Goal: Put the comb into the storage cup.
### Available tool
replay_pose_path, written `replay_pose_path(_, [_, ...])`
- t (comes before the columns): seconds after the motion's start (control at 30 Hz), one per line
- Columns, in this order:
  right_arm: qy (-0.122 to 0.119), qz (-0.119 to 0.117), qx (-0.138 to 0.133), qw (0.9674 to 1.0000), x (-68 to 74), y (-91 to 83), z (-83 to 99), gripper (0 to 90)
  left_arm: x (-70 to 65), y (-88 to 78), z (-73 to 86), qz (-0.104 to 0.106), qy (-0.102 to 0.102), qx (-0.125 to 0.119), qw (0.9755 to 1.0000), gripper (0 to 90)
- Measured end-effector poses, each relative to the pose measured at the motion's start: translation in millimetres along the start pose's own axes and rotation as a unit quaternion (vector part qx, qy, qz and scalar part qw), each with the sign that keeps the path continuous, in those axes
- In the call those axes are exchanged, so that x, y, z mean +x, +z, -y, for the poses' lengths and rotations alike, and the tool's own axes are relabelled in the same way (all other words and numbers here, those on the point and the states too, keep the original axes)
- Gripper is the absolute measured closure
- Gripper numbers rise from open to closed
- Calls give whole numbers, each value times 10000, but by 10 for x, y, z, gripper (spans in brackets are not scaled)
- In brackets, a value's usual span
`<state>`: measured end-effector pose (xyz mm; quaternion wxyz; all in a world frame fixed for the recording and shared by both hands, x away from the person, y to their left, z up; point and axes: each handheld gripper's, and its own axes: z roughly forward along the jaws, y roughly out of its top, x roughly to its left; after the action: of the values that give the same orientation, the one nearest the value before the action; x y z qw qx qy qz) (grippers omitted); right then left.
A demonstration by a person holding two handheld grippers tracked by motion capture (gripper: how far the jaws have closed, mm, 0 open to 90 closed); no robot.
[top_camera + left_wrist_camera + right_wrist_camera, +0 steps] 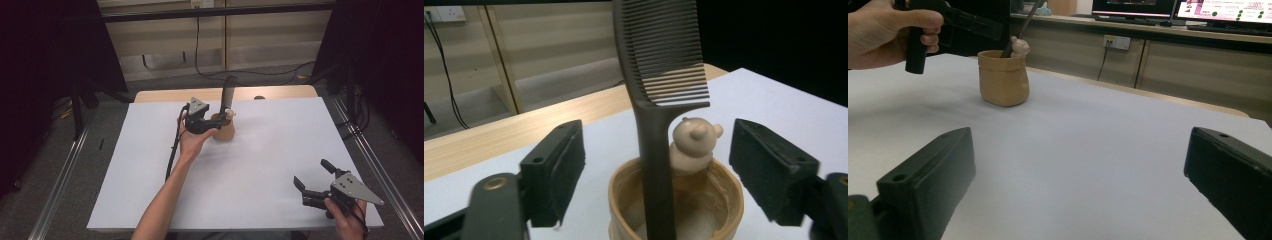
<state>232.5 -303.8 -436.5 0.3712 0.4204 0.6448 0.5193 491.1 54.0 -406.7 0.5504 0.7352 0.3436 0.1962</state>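
Observation:
A tan cup (224, 131) stands on the white table toward the back, left of centre. A dark comb (228, 92) stands upright in it, teeth end up, beside a small pale bear figure (691, 142) on the rim. My left gripper (215, 120) sits just left of the cup, open. In the left gripper view its pads (555, 172) flank the comb's handle (655, 165) with a gap on both sides. My right gripper (313, 173) rests near the front right corner, open, with bare table between its jaws. In the right gripper view the cup (1003, 80) is far off.
The white table top (260, 165) has a strip of bare wood (165, 95) along its back edge. Metal rails (370, 165) run along both sides. A cable (172, 155) trails from the left gripper along the forearm. Dark curtains hang at either side.

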Motion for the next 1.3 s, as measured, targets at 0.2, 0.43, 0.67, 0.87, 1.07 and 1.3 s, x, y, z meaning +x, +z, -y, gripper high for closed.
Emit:
replay_pose_path(0.2, [29,36,-5,10000,-28,10,10,0,67,-64,1,8,-226,29,9997,82])
replay_pose_path(0.43, [52,41,19,10000,-33,37,15,0,-19,-201,-13,122,295,15,9995,66])
replay_pose_path(0.67, [77,79,12,9999,-45,47,18,0,-6,-313,-68,15,299,-219,9993,54])
replay_pose_path(0.87, [48,111,17,9999,-47,44,15,0,66,-390,31,-31,88,-312,9995,60])
replay_pose_path(1.07, [-28,95,16,9999,7,35,-5,0,14,-549,56,-175,309,-426,9985,36])
replay_pose_path(1.3, [-26,146,0,9999,2,43,-9,0,-42,-727,-1,0,326,-655,9973,27])
